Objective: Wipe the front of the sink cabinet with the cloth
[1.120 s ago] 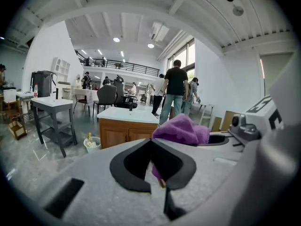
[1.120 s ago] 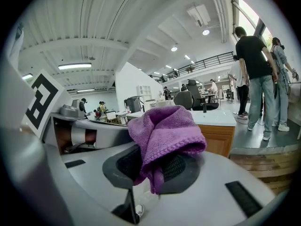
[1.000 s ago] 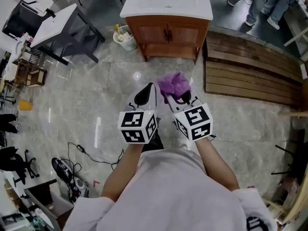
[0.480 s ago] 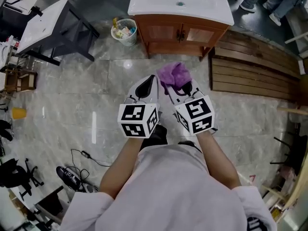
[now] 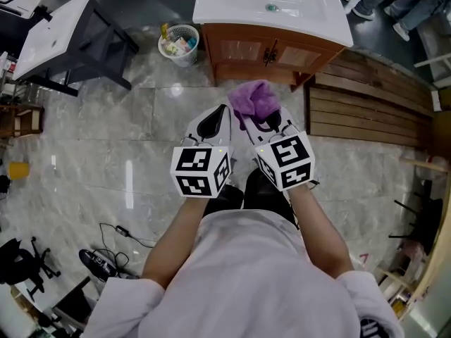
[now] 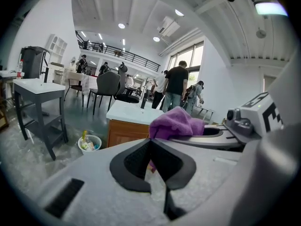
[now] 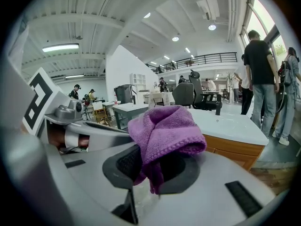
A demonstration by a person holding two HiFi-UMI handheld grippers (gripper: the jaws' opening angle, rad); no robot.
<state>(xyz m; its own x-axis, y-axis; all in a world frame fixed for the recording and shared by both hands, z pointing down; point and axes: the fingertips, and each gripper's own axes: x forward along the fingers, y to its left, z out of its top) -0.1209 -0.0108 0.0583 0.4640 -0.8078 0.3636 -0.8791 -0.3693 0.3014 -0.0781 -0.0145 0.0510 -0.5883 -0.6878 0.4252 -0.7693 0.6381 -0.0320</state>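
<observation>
A purple cloth (image 5: 254, 101) bunches over the tip of my right gripper (image 5: 262, 124), which is shut on it; the right gripper view shows the cloth (image 7: 162, 133) clamped between the dark pads. My left gripper (image 5: 213, 124) is held beside it, shut with nothing in it, its pads (image 6: 151, 161) pressed together. The sink cabinet (image 5: 264, 51) is brown wood with two doors under a white basin top (image 5: 275, 5). It stands ahead of both grippers, a stretch of floor away. The left gripper view also catches the cabinet (image 6: 127, 132) and the cloth (image 6: 181, 125).
A small basket of bottles (image 5: 178, 44) stands left of the cabinet. A slatted wooden platform (image 5: 370, 111) lies to its right. A white-topped black table (image 5: 60, 37) is at far left. Cables and a device (image 5: 99, 263) lie on the marble floor behind. People stand beyond the sink.
The cabinet has drawn closer and shifted right in the head view as the person walks toward it. Both grippers keep their pose, cloth still held in the right.
</observation>
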